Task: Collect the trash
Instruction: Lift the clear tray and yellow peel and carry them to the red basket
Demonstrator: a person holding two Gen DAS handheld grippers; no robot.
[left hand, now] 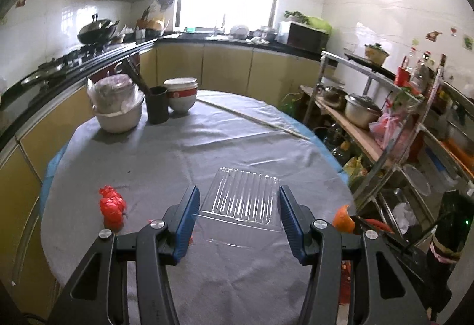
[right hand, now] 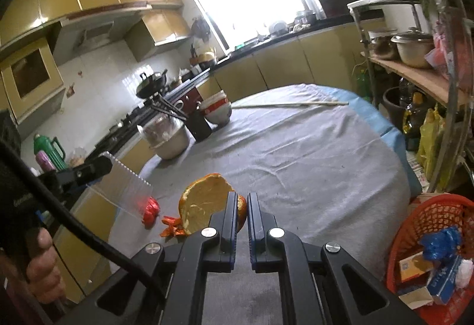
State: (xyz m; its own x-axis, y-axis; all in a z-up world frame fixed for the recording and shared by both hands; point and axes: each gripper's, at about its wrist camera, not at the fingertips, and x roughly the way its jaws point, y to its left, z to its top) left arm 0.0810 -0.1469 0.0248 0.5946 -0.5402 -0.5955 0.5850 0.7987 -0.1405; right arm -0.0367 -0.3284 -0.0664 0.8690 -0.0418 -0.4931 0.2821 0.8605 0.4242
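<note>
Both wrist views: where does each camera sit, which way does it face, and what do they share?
Left wrist: on the left hand-held gripper, looking across the round table toward the window; its fingers grip a clear plastic tray.
Right wrist: on the right hand-held gripper, same heading; shut on orange peel; a hand shows.
Shared: tray, peel, red wrapper, stacked bowls.

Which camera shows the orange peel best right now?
Right wrist: the orange peel fills the foreground, pinched in the right hand-held gripper. Left wrist shows only a sliver of it at the right.
</note>
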